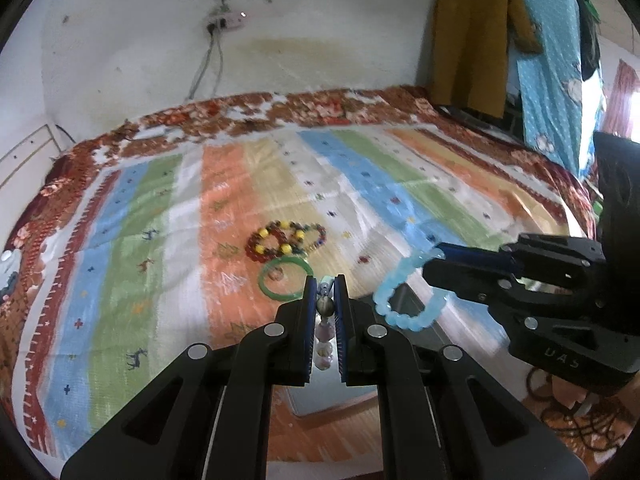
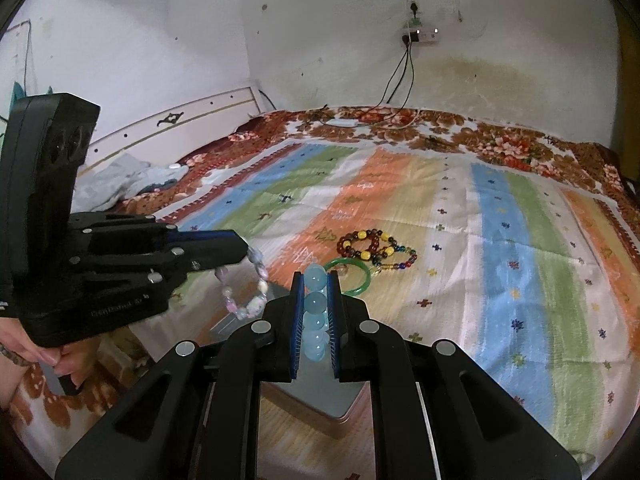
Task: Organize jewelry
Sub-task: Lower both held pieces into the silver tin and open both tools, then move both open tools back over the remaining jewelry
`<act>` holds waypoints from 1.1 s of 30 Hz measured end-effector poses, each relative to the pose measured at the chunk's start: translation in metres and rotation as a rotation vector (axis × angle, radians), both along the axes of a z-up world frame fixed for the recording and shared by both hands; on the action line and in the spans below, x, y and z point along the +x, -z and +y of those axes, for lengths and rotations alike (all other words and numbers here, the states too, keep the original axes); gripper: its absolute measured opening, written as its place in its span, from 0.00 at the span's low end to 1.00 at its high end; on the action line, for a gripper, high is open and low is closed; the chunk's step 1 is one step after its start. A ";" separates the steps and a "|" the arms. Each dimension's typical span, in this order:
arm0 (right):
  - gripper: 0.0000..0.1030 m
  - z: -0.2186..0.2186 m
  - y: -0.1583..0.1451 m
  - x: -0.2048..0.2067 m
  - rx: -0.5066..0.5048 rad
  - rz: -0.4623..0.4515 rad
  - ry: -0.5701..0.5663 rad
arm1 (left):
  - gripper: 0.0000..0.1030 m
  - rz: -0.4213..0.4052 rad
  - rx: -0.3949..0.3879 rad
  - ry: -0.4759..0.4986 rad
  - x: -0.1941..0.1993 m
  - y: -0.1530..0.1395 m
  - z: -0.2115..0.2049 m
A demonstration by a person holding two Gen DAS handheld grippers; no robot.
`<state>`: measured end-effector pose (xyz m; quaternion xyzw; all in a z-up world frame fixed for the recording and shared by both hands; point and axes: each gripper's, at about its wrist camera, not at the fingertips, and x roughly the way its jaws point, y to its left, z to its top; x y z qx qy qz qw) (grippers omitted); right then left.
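My left gripper is shut on a pale pink and white bead bracelet; from the right wrist view that bracelet hangs as a loop from the left gripper. My right gripper is shut on a light blue bead bracelet, which dangles from the right gripper in the left wrist view as a blue loop. On the striped cloth beyond lie a green bangle, a red and yellow bead bracelet and a thin multicoloured bead chain.
A shallow grey box sits on the cloth just under both grippers. The striped cloth covers a bed with a floral blanket. A wall with a power strip stands behind. A hand holds the left gripper.
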<state>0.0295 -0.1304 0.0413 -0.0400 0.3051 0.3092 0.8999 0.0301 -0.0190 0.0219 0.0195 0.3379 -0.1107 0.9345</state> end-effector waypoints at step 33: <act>0.58 -0.024 0.015 0.069 0.061 0.181 0.119 | 0.68 0.185 -0.126 -0.226 0.060 0.017 0.057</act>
